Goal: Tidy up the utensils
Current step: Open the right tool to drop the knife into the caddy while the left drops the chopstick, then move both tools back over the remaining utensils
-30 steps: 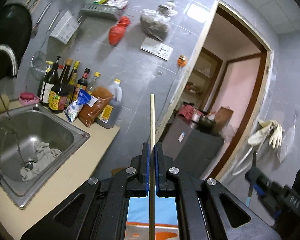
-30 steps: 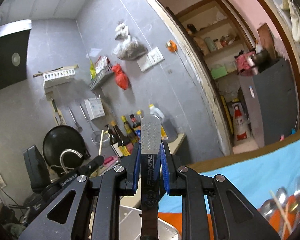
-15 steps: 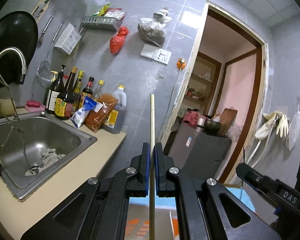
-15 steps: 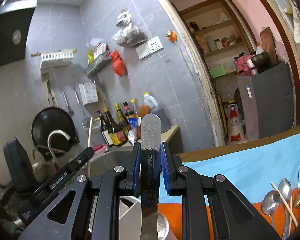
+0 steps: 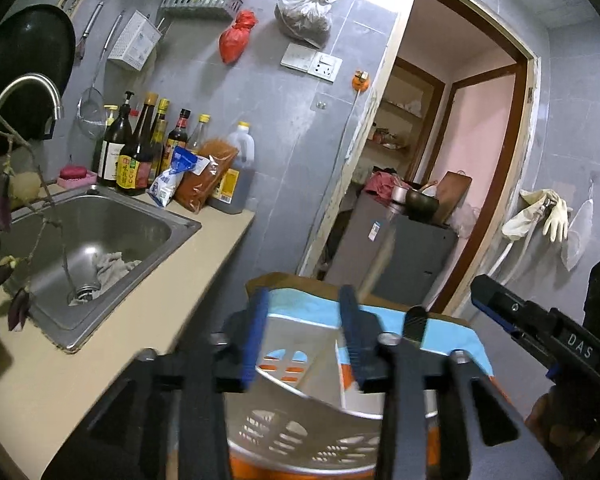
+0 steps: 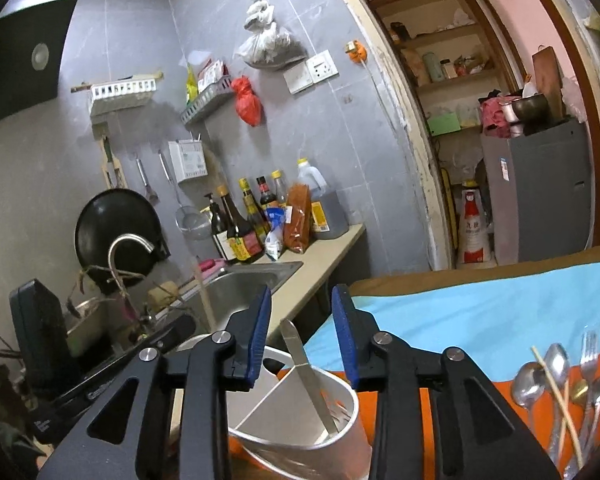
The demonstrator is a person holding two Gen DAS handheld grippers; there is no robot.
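Note:
A white perforated utensil holder (image 5: 300,420) with dividers stands just below both grippers; it also shows in the right wrist view (image 6: 300,412). My left gripper (image 5: 304,344) is open and empty above it; a blurred chopstick (image 5: 380,256) shows beyond its fingers. My right gripper (image 6: 302,334) is open and empty. A metal utensil handle (image 6: 308,376) leans inside the holder's right compartment. Several spoons, a fork and chopsticks (image 6: 560,384) lie on the orange mat at the right.
A blue and orange cloth (image 6: 480,312) covers the table. A steel sink (image 5: 88,240) with a tap (image 5: 28,92) sits left, with sauce bottles (image 5: 140,152) behind it. A doorway (image 5: 440,160) and grey fridge (image 6: 540,200) lie beyond.
Both grippers have opened and moved lower over the holder. The left let go of the chopstick. The right let go of the metal utensil, which now leans in the holder.

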